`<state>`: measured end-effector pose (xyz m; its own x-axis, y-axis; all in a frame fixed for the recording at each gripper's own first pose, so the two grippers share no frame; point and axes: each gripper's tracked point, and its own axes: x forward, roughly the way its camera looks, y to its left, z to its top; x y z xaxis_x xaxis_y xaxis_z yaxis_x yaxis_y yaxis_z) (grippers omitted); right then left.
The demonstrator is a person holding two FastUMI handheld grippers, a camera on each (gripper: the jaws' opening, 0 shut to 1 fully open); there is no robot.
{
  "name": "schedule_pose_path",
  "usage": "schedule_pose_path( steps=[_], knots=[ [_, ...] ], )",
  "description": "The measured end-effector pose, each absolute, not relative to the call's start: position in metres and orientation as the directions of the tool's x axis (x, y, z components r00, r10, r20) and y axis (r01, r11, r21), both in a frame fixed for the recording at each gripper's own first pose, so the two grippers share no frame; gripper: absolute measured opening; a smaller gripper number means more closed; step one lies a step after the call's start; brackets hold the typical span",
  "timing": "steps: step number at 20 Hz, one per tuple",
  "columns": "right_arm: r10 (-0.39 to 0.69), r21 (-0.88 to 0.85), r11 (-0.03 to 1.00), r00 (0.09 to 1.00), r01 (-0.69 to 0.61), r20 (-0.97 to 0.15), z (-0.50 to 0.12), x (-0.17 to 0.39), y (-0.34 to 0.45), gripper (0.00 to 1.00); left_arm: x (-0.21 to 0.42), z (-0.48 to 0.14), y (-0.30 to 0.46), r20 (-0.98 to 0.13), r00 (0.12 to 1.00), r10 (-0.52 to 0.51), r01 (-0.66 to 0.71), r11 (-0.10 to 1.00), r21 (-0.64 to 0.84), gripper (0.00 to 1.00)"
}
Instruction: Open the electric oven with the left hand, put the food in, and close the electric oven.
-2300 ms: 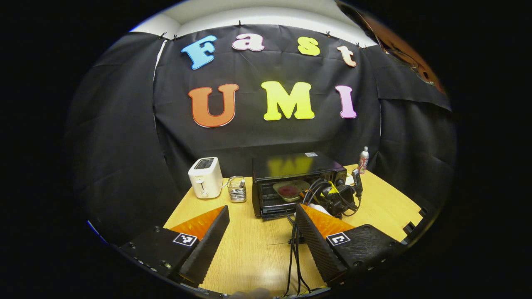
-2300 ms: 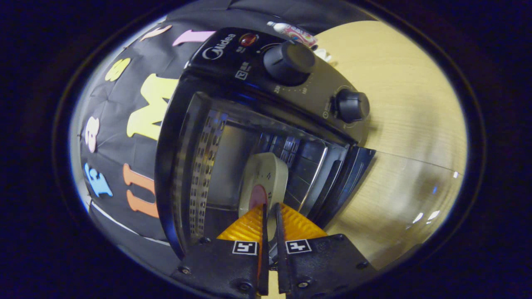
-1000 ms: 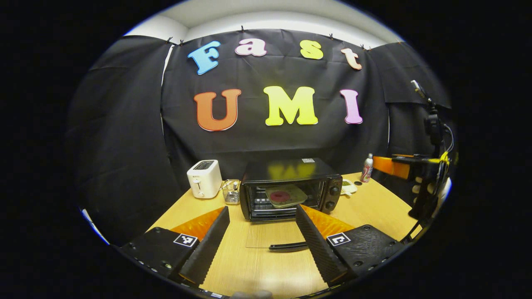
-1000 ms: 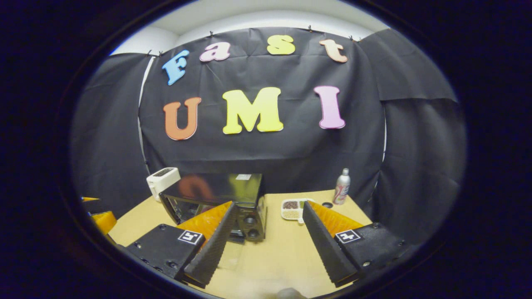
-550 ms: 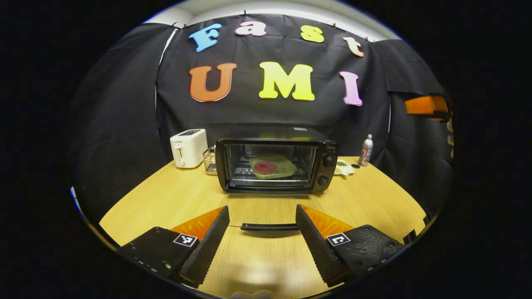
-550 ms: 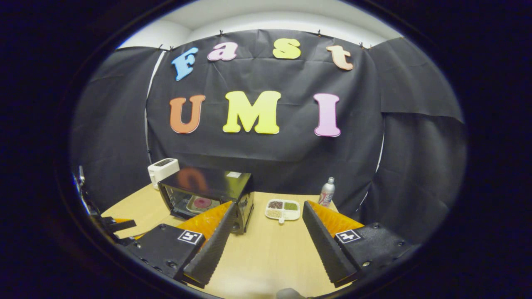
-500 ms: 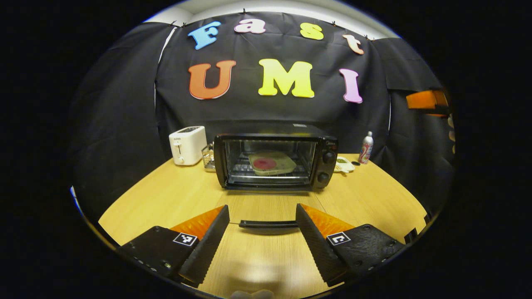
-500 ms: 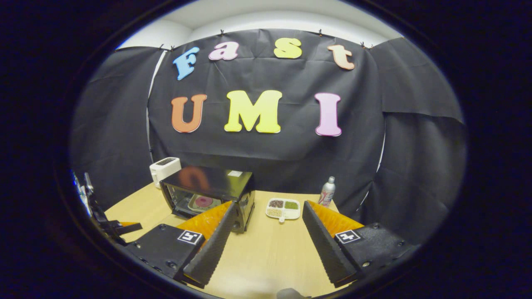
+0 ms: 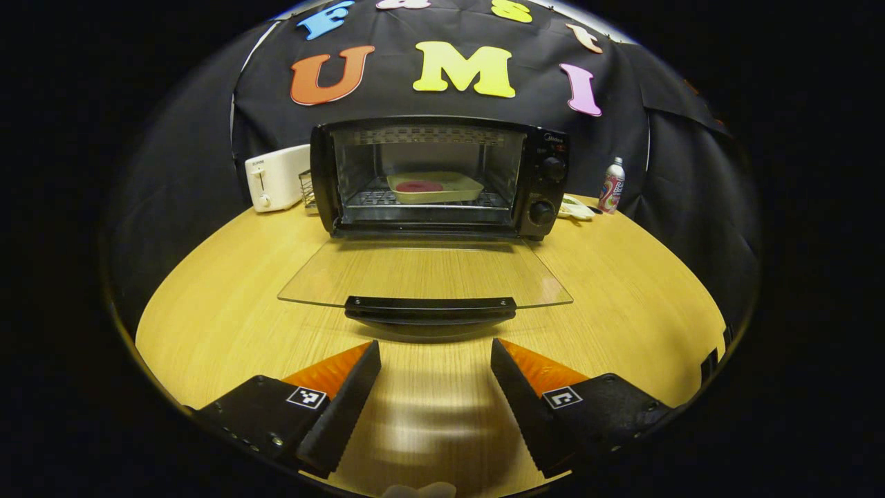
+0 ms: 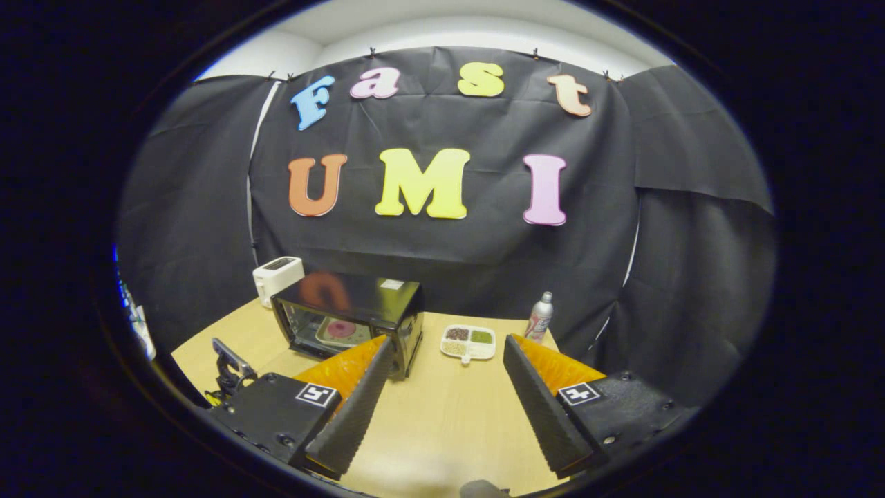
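Your left gripper has its fingers spread apart just short of the oven door handle, and your right gripper likewise gapes empty.

- The electric oven is a black countertop box standing upright toward the back of the wooden table, its front facing the left gripper view; two round knobs sit one above the other on its right-hand panel
- Its glass door is fully open, lying flat and level out in front of the cavity, hinged at the bottom edge, with a black bar handle along the near edge
- The food is a pale rectangular tray with a dark red round patch in it, resting level on the wire rack inside the open cavity, about midway across
- In the right gripper view the oven shows at an angle, the tray visible inside
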<state>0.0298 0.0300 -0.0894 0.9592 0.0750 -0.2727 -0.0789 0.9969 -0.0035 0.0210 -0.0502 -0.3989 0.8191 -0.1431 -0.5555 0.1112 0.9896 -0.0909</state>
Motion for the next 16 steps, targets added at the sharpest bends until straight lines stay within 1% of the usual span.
schedule_pose_path(
  steps=[1, 2, 3, 4, 5, 6, 9, 10, 13, 14, 16],
  knots=[
    [0.068, -0.007, 0.997, 0.958, -0.072, -0.278, -0.090, 0.030, 0.029, 1.00, 0.025, -0.404, -0.050, -0.564, 0.813, -0.144, 0.119, 0.990, -0.081, 0.97],
    [0.067, -0.001, 0.998, 0.957, -0.070, -0.283, -0.091, 0.031, 0.030, 0.97, 0.026, -0.410, -0.051, -0.581, 0.800, -0.148, 0.125, 0.989, -0.080, 0.97],
    [0.064, 0.005, 0.998, 0.956, -0.065, -0.287, -0.092, 0.031, 0.031, 0.97, 0.028, -0.416, -0.050, -0.596, 0.790, -0.145, 0.126, 0.989, -0.075, 0.97],
    [0.060, 0.008, 0.998, 0.955, -0.060, -0.292, -0.092, 0.032, 0.031, 1.00, 0.031, -0.418, -0.049, -0.600, 0.788, -0.141, 0.127, 0.990, -0.066, 0.97],
    [0.057, 0.010, 0.998, 0.955, -0.057, -0.293, -0.091, 0.033, 0.029, 0.97, 0.036, -0.416, -0.050, -0.590, 0.795, -0.144, 0.137, 0.989, -0.057, 0.98],
    [0.056, 0.008, 0.998, 0.954, -0.057, -0.293, -0.091, 0.035, 0.030, 1.00, 0.038, -0.415, -0.050, -0.591, 0.794, -0.144, 0.141, 0.989, -0.052, 0.97],
    [0.051, 0.003, 0.999, 0.955, -0.052, -0.294, -0.090, 0.037, 0.030, 1.00, 0.046, -0.414, -0.048, -0.591, 0.795, -0.139, 0.132, 0.990, -0.055, 0.97],
    [0.049, 0.005, 0.999, 0.955, -0.049, -0.294, -0.089, 0.038, 0.030, 0.97, 0.048, -0.411, -0.048, -0.594, 0.792, -0.141, 0.129, 0.990, -0.063, 0.97],
    [0.046, 0.010, 0.999, 0.955, -0.045, -0.294, -0.089, 0.040, 0.029, 0.97, 0.054, -0.391, -0.048, -0.565, 0.813, -0.143, 0.140, 0.989, -0.049, 0.98],
    [0.045, 0.015, 0.999, 0.955, -0.042, -0.293, -0.088, 0.040, 0.029, 1.00, 0.057, -0.383, -0.048, -0.552, 0.821, -0.145, 0.144, 0.989, -0.046, 0.97],
    [0.044, 0.027, 0.999, 0.954, -0.037, -0.296, -0.089, 0.042, 0.030, 1.00, 0.062, -0.369, -0.047, -0.536, 0.831, -0.148, 0.148, 0.988, -0.044, 0.97]
  ],
)
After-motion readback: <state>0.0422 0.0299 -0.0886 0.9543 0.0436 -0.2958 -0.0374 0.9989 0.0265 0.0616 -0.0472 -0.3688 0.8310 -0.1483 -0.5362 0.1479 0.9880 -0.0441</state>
